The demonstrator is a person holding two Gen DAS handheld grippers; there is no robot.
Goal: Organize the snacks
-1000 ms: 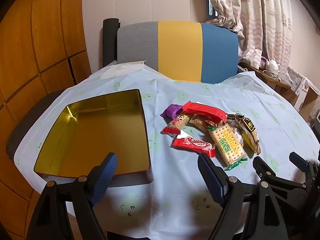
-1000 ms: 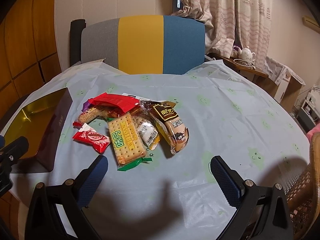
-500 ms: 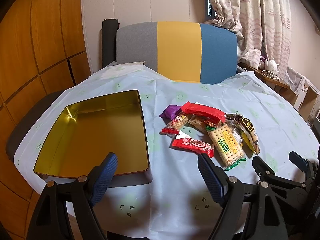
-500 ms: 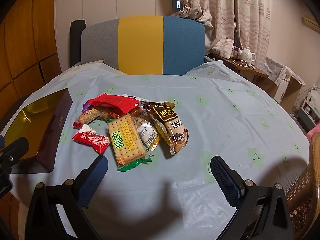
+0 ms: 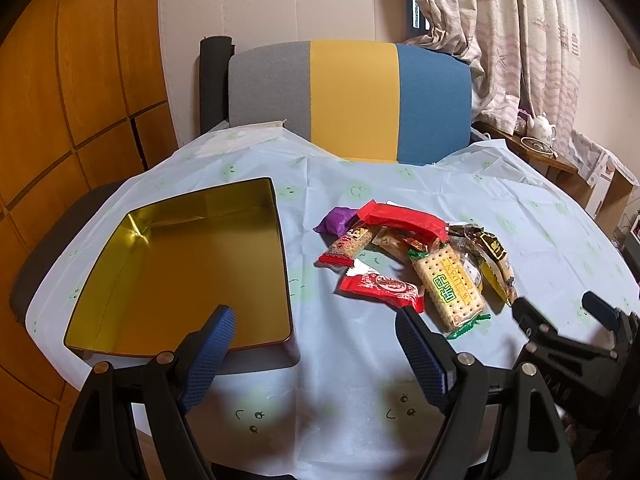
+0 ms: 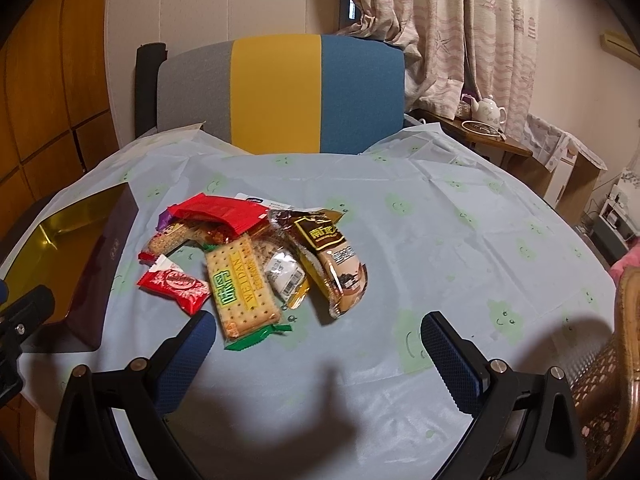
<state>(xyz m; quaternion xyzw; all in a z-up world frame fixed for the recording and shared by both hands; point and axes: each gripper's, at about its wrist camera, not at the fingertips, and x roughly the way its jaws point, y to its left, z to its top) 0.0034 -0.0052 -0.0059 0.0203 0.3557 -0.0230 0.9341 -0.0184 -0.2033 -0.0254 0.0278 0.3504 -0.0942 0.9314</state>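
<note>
A pile of wrapped snacks lies mid-table: a cracker pack [image 5: 450, 290] [image 6: 240, 286], a small red packet [image 5: 380, 289] [image 6: 176, 282], a long red wrapper [image 5: 402, 221] [image 6: 218, 212], a purple packet [image 5: 338, 219] and a brown cake pack [image 6: 334, 258]. An open gold tin [image 5: 180, 264] [image 6: 52, 248] with nothing inside sits left of them. My left gripper [image 5: 316, 346] hovers open near the tin's front right corner. My right gripper [image 6: 320, 350] hovers open just short of the pile, and shows in the left wrist view [image 5: 560, 320]. Neither holds anything.
A light blue smiley-print cloth [image 6: 440, 240] covers the round table. A grey, yellow and blue chair back [image 5: 348, 96] stands behind it. A side table with a teapot [image 6: 490, 112] is at the right, a wicker chair [image 6: 612, 360] at the near right.
Both views have shifted very slightly; the snacks and tin lie as before and both grippers stay open.
</note>
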